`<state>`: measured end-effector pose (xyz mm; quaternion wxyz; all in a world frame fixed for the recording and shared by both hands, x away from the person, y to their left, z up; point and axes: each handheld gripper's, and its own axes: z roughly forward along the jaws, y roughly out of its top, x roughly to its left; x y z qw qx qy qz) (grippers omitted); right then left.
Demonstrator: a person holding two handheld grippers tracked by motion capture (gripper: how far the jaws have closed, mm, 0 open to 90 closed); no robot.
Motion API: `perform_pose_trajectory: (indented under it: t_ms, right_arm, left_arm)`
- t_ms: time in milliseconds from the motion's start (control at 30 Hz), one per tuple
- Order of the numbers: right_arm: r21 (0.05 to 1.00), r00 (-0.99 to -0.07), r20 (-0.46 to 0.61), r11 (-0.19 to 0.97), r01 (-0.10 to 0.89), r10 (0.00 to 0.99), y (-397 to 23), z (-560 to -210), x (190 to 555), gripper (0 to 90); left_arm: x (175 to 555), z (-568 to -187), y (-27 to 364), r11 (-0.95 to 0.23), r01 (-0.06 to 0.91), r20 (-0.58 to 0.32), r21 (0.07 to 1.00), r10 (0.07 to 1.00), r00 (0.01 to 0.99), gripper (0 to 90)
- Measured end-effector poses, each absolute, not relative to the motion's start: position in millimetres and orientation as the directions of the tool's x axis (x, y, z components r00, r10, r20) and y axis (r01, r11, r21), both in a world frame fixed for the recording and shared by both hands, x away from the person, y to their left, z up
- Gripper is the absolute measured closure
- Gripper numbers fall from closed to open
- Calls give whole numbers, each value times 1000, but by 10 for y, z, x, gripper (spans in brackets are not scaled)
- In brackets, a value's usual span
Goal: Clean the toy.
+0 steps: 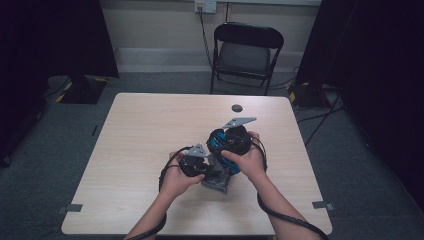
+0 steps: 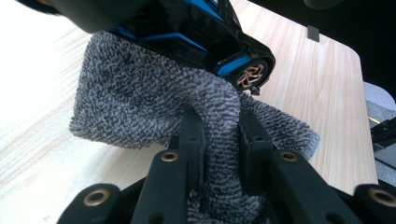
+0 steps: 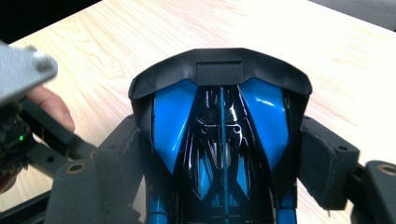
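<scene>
We hold a gripper in each hand over the near middle of the pale wooden surface (image 1: 150,130). Our left gripper (image 2: 219,140) has its fingers (image 2: 192,135) pressed together on a bunched fold of a grey towelling cloth (image 2: 140,102); the pinched fold rises between the two black pads, and the rest of the cloth spreads out flat on the surface beyond them. In the high view the left gripper (image 1: 197,165) sits just left of the cloth (image 1: 217,181), which lies under and between our hands.

Our right gripper (image 3: 219,154) has its fingers (image 3: 322,163) spread wide and clamped on the two sides of a black and blue toy car (image 3: 219,116), whose dark bumper end points away from us. In the high view the right gripper (image 1: 227,142) holds the car (image 1: 220,141) just right of and slightly farther than the left gripper. Seen from the left gripper, the car (image 2: 196,32) hangs above the cloth, one bronze-spoked wheel (image 2: 251,74) close to the pinched fold; whether it touches the cloth we cannot tell.
</scene>
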<state>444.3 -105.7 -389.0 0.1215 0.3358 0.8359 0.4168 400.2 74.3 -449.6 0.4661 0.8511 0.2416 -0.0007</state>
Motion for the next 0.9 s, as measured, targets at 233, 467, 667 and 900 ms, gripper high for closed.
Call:
perform_pose_trajectory:
  t_ms: [233, 467, 667, 900]
  right_arm:
    - [781, -736, 87, 413, 468, 671, -1018, -3849, 4474, 253]
    - [789, -728, 95, 394, 471, 679, -979, -3820, 4504, 252]
    - [792, -721, 95, 387, 472, 686, -954, -3788, 4525, 253]
    - [794, -721, 96, 384, 471, 687, -950, -3770, 4543, 252]
  left_arm:
    - [3991, -4512, 732, -450, 409, -226, 794, 405, 886, 748]
    - [3954, -4555, 702, -459, 405, -231, 791, 388, 892, 748]
    - [3917, -4580, 676, -464, 406, -241, 787, 374, 895, 748]
    - [3873, -4604, 619, -475, 399, -245, 785, 353, 903, 748]
